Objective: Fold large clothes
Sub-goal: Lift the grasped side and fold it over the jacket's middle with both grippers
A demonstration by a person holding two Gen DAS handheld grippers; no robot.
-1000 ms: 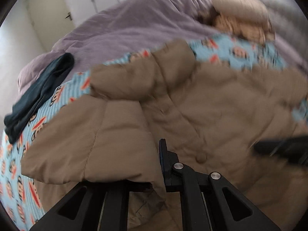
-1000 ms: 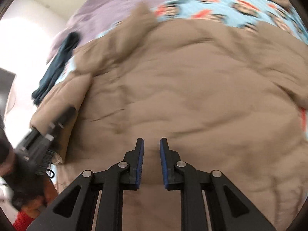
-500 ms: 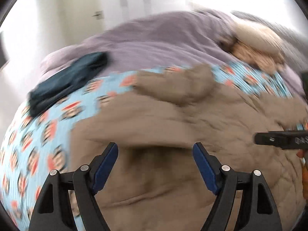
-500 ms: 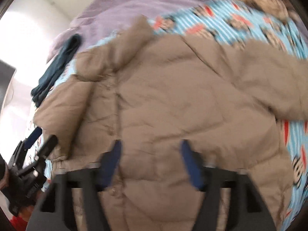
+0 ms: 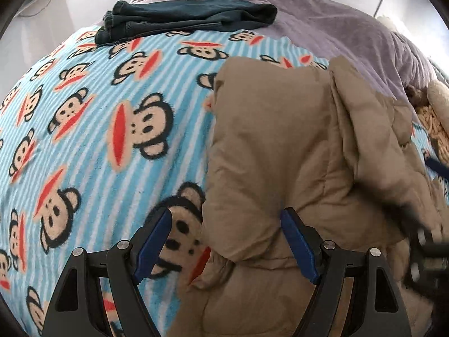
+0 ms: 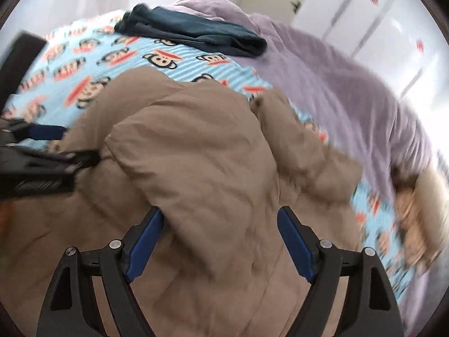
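A tan padded jacket [image 5: 280, 146] lies on a bed over a blue monkey-print blanket [image 5: 98, 129]. One side panel is folded over its front, seen as a raised flap [image 6: 202, 146] in the right wrist view. My left gripper [image 5: 226, 216] is open over the jacket's left edge, one pad above the blanket and one above the cloth, gripping nothing. My right gripper [image 6: 220, 212] hovers over the folded flap with its jaws opening; the cloth lies below and between the pads, which do not press on it. Each gripper shows blurred in the other's view: left [image 6: 73, 144], right [image 5: 426, 193].
A folded dark teal garment [image 5: 185, 14] lies at the far edge of the blanket. A purple duvet [image 5: 336, 28] covers the back of the bed. A beige plush toy [image 6: 421, 196] sits at the right. White cupboard doors [image 6: 378, 14] stand behind.
Both grippers went from shut to open, the left one letting go of the jacket's edge. Both swung left and rolled, so the blanket and teal garment fill more of the views.
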